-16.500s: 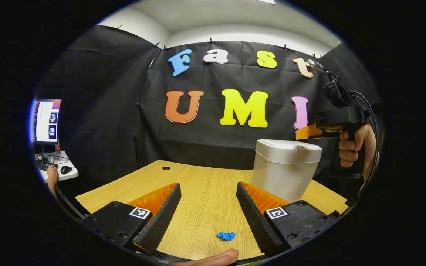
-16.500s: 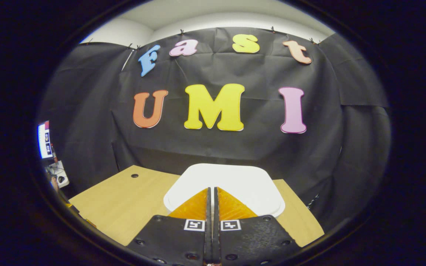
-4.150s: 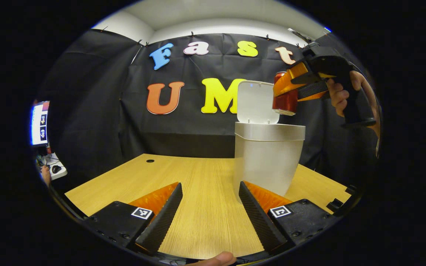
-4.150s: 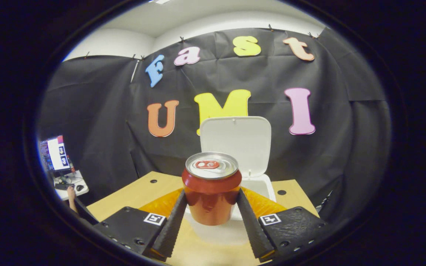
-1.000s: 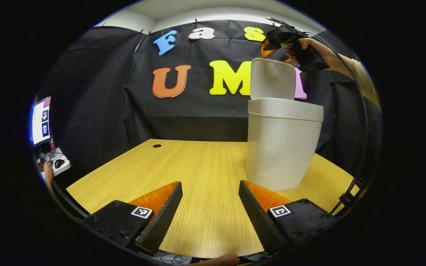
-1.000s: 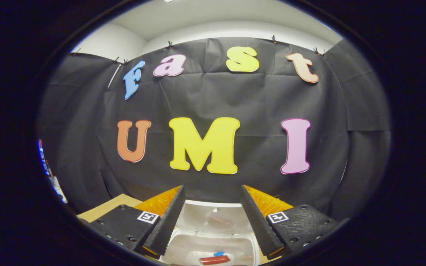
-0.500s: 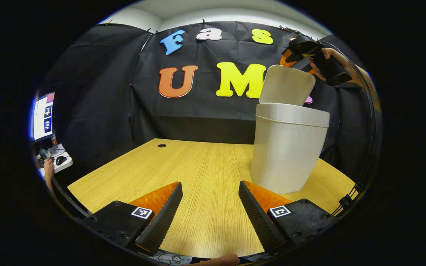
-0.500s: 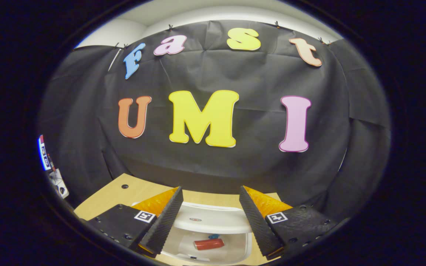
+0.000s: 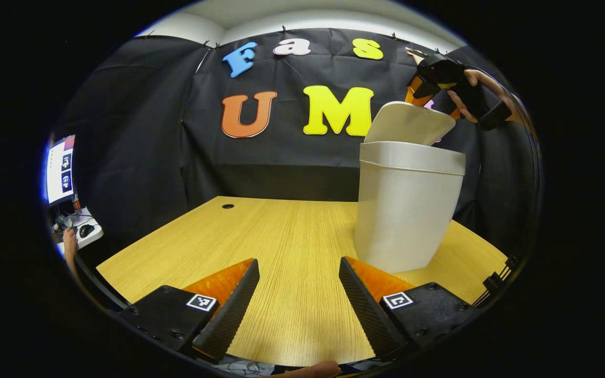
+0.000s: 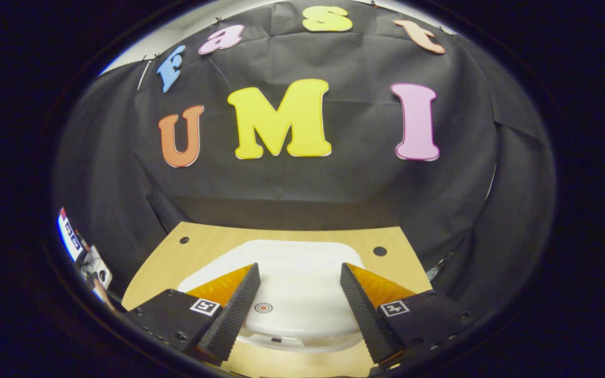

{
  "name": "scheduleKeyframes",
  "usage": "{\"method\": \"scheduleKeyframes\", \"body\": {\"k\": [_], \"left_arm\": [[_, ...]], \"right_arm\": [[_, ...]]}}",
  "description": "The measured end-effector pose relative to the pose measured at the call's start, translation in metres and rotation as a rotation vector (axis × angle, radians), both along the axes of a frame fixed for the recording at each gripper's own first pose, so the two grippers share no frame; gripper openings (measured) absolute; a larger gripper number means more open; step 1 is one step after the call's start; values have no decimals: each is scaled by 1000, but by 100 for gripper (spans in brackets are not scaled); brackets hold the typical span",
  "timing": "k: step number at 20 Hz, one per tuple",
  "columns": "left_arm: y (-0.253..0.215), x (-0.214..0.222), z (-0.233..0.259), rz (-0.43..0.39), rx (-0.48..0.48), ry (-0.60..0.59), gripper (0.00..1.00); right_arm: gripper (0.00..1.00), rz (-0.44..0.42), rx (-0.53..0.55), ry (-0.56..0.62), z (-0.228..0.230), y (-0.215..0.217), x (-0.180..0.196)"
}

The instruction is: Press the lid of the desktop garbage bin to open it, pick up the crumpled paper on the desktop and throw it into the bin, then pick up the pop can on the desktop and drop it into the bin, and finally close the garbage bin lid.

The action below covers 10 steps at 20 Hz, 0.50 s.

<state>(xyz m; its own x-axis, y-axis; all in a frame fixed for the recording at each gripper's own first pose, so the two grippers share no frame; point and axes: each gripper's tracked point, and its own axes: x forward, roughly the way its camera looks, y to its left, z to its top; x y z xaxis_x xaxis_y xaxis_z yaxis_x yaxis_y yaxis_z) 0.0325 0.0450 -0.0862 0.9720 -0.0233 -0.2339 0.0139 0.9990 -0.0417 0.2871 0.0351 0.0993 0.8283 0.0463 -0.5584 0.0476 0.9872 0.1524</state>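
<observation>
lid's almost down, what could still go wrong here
The lid is still tilted up off the bin rim, so it may not latch unless the right gripper pushes it fully down. That gripper is open and high above a tall bin, so a hard or off-centre push might tip or slide the bin on the desk.

A: What sort of place is this?
B: A recording booth in a lab or office: black cloth [image 9: 139, 131] pinned up as walls around a wooden desk [image 9: 281, 236]
A: Anything else?
B: A monitor [image 9: 61, 168] and mouse [image 9: 83, 229] on a side table, left gripper view
</observation>
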Motion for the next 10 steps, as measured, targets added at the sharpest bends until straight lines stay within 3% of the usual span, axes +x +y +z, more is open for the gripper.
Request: {"method": "scheduleKeyframes", "body": {"k": [1, 4, 10], "left_arm": [[0, 0, -1, 1, 4, 4, 99], [-4, -1, -5, -5, 10, 15, 99], [-15, -3, -6, -34, 12, 19, 99]], "right_arm": [[98, -11, 11, 18, -7, -3, -6], [91, -20, -5, 63, -22, -5, -16], [91, -47, -55, 139, -39, -1, -39]]}}
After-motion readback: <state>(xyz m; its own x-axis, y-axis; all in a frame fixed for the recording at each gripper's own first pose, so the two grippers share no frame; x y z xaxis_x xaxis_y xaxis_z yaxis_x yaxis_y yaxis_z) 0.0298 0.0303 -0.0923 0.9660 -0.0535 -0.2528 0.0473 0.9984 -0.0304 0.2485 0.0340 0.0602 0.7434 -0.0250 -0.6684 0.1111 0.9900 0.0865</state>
